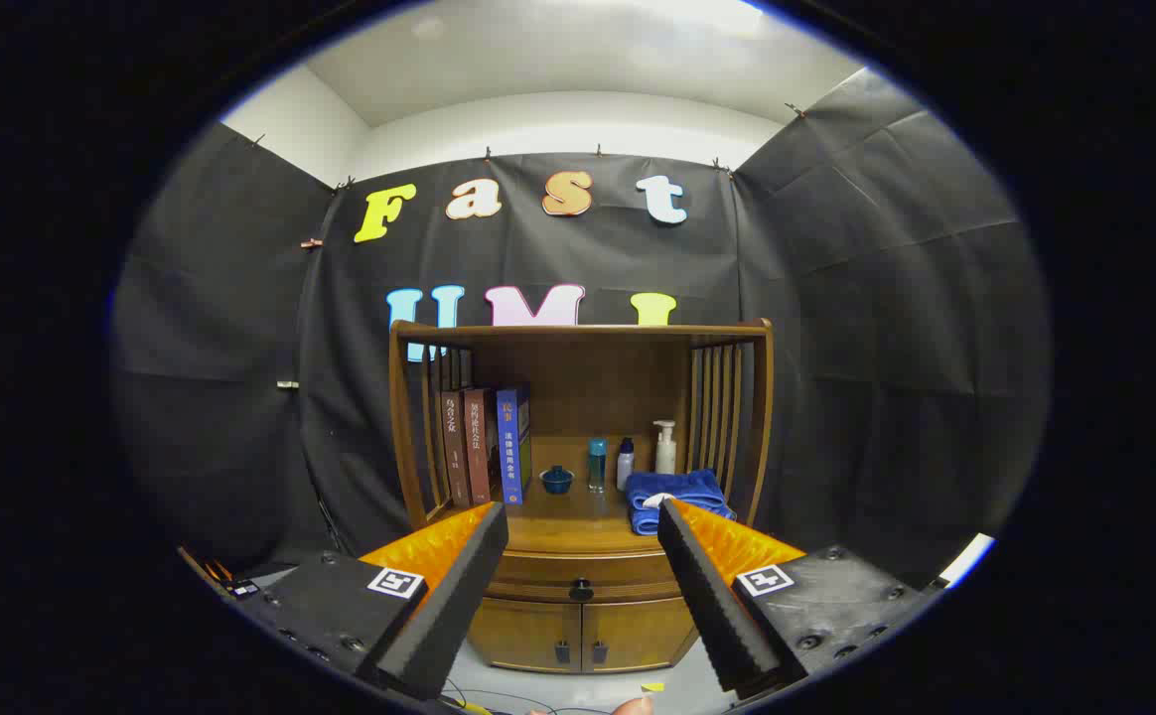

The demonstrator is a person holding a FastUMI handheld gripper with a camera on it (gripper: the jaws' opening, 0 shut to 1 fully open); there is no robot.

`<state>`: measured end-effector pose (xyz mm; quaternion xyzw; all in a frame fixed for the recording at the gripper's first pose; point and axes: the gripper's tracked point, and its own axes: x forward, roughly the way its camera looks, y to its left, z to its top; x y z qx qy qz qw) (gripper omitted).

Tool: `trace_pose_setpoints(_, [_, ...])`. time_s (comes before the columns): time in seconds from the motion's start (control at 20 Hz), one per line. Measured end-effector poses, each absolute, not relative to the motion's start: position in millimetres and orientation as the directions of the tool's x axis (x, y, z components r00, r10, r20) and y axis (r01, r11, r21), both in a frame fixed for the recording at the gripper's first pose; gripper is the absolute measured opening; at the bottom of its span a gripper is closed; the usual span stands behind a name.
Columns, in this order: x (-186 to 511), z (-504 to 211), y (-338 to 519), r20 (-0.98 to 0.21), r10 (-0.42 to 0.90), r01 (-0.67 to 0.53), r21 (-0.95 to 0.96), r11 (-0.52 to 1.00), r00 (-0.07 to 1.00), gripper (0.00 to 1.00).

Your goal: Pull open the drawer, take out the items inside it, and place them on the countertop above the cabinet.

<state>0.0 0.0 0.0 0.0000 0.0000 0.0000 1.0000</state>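
1. We see one wooden cabinet standing against the booth wall, well beyond the fingers, with an open shelf frame rising over its countertop.
2. One drawer sits just under the countertop's front edge, closed; its long axis runs side to side and its front faces us, with one dark knob at the middle.
3. Two small cabinet doors lie below the drawer, both shut.
4. Three upright books stand at the countertop's left rear corner.
5. One folded blue towel lies at the right edge.
6. Three bottles stand along the back edge, one with a pump.
7. One small blue lidded bowl sits between books and bottles.
8. Our gripper has its fingers spread wide, holding nothing; drawer and knob show between them.
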Motion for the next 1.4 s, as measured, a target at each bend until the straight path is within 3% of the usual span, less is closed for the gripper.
trace_pose_setpoints(1.05, [7.0, 2.7, 2.6, 0.011, 0.034, -0.034, -0.008, 0.999, 0.999, 0.98])
trace_pose_setpoints(1.4, [39.4, 2.4, 6.9, 0.034, 0.043, -0.044, 0.005, 0.999, 0.998, 0.98])
